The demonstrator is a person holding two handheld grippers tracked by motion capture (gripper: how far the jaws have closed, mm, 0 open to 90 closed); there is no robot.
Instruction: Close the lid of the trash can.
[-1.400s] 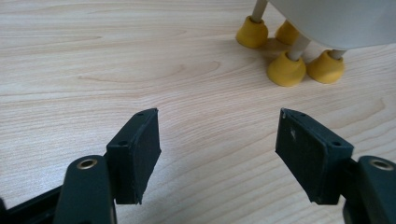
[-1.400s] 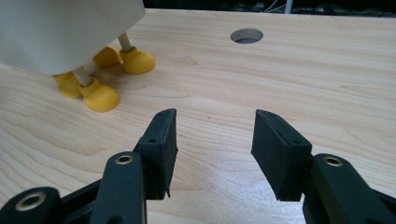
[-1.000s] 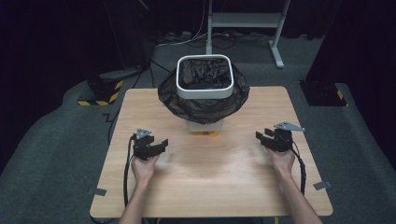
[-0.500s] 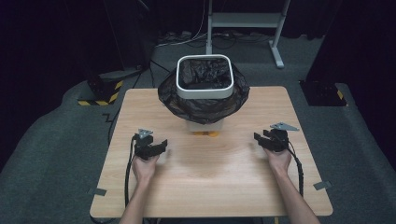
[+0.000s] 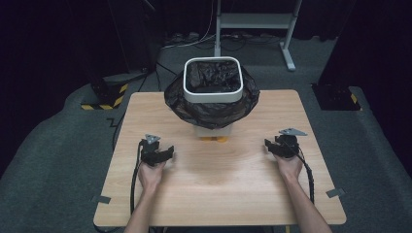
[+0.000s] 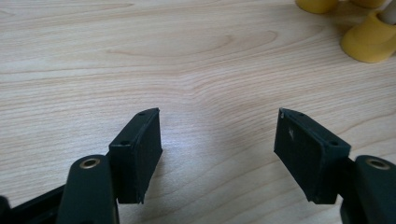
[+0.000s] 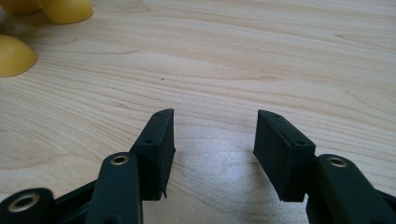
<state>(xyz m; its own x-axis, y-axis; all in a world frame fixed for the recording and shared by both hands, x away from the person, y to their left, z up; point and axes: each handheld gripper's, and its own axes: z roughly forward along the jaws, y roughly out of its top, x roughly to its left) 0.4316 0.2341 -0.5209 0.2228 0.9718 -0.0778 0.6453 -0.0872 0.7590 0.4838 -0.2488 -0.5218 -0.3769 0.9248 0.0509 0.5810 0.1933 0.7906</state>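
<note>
while 2 tools gape, bin (image 5: pixel 213 80) stands between.

Overhead cam sits above the person's side, looking forward and down over the whole light wooden table (image 5: pixel 214 194). Both gripper cams skim it close up, sharing the bin's yellow rounded feet (image 6: pixel 369 42).

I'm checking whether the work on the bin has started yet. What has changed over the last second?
Only the right gripper shifted: it came slightly down and inward over the table, its open fingers holding nothing. The left gripper stayed put, open and empty. The bin with its black bag stands untouched, apart from both grippers.
</note>
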